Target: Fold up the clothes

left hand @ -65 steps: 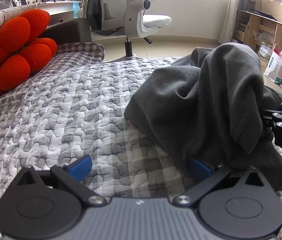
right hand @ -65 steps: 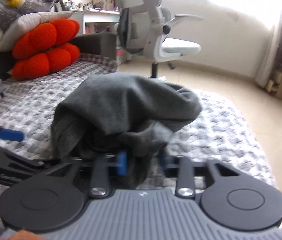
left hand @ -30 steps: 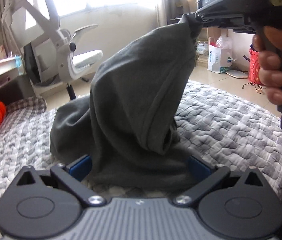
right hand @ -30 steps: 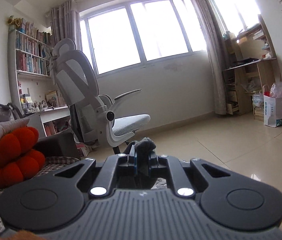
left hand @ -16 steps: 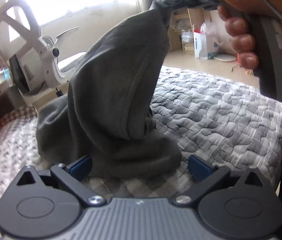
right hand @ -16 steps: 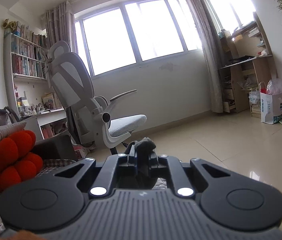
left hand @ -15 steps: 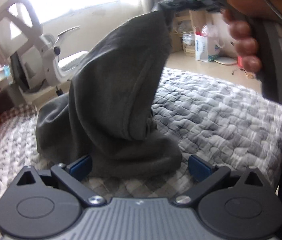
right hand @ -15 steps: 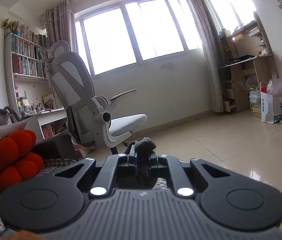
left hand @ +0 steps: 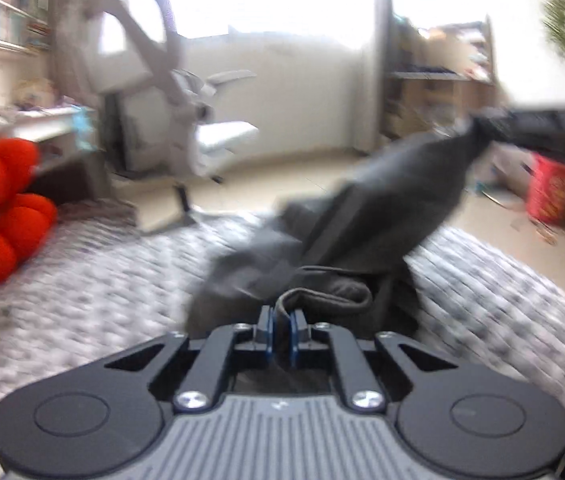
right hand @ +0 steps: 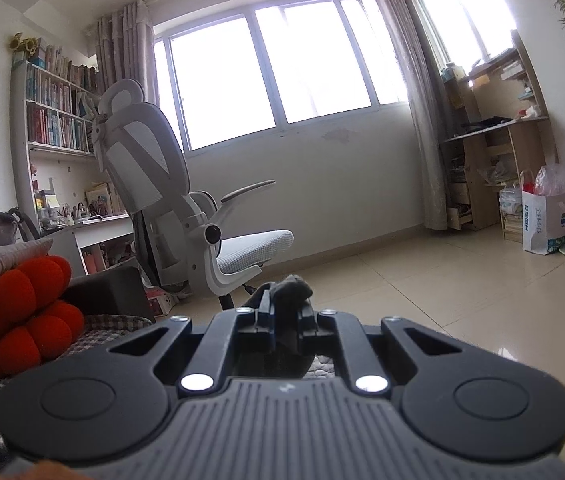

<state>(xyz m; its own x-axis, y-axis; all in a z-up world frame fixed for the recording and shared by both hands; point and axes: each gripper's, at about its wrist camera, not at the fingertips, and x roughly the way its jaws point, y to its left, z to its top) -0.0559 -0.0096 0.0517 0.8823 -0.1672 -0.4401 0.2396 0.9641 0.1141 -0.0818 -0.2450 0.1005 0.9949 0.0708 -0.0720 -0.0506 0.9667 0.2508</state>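
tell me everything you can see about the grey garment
The grey garment is dark, soft knit cloth with a thick hemmed edge. It is stretched between two grips: the right gripper holds one bunched end up in the air, the left gripper is closing on a fold of its hem. Its slack middle lies crumpled on the quilted bedspread.

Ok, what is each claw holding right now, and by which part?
Both grip the grey garment: the left claw, closing, pinches a folded hem edge low down; the right claw holds a bunched end raised.

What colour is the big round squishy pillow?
Bright orange-red pillow; the right wrist view shows it best.
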